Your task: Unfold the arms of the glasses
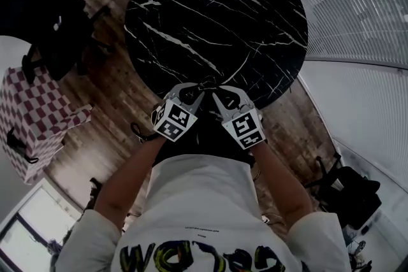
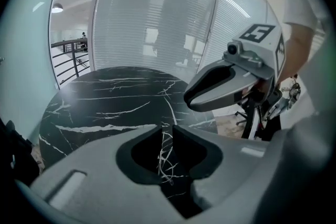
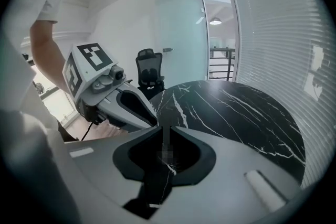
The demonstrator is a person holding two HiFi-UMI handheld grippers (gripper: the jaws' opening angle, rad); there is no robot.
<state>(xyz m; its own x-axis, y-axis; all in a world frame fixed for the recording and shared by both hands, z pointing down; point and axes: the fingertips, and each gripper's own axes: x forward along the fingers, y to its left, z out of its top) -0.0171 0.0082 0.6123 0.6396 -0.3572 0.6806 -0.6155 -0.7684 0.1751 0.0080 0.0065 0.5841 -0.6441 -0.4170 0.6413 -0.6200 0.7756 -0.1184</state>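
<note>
In the head view my left gripper [image 1: 199, 90] and right gripper [image 1: 217, 92] hang side by side over the near edge of the round black marble table [image 1: 191, 3], tips almost touching. A small dark shape, apparently the glasses [image 1: 208, 81], sits between the tips; black on black, its outline is unclear. In the right gripper view my right gripper [image 3: 167, 134] has its jaws nearly together with a thin grey strip [image 3: 167, 150] in the slit. The left gripper [image 2: 166, 131] shows a narrow slit with only white veining behind it.
Wooden floor surrounds the table. A checkered pink-and-white box [image 1: 32, 118] stands at the left, beside a black office chair [image 1: 51, 22]. Another black chair [image 1: 350, 191] is at the lower right. A curved glass wall with blinds [image 1: 363, 16] runs along the right.
</note>
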